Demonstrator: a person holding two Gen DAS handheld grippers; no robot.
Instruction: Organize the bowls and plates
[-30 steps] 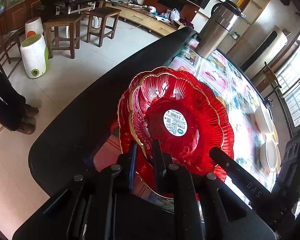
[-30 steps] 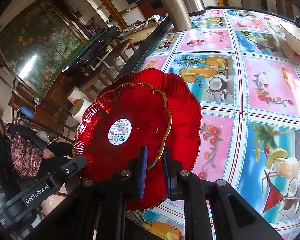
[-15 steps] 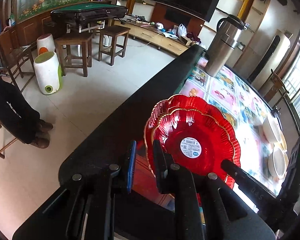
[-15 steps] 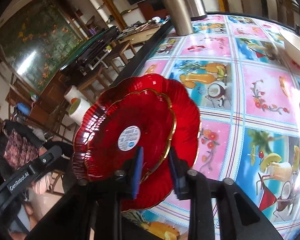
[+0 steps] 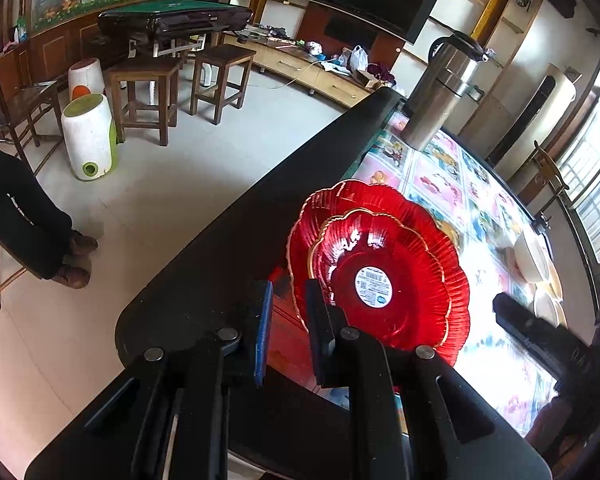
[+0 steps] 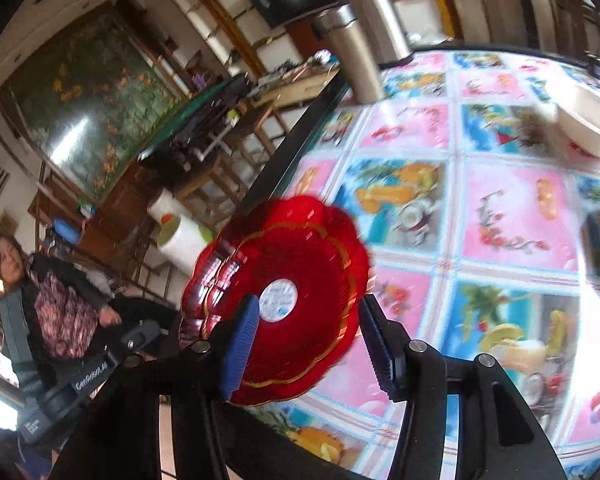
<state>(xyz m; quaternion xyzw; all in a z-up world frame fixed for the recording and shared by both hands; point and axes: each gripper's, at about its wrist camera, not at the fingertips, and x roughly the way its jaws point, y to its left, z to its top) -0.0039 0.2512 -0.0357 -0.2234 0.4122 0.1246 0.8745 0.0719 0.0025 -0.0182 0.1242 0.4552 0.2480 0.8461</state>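
a seated person (image 5: pixel 24 216), cut off at the frame's left, sits beside white stools (image 5: pixel 90 136) on the floor. the left gripper (image 5: pixel 286 320) hovers over the table's dark left edge (image 5: pixel 228 248), its fingers parted with nothing between them. just right of it, two red scalloped plates (image 5: pixel 384 264) are stacked near that edge, the smaller red plate (image 5: pixel 404 300) on top with a white label at its centre. the right gripper (image 6: pixel 306 344) is spread wide around the blurred stack, not touching it. a steel flask (image 5: pixel 436 100) stands at the far corner. white bowls (image 5: pixel 534 256) sit by the right edge, partly hidden.
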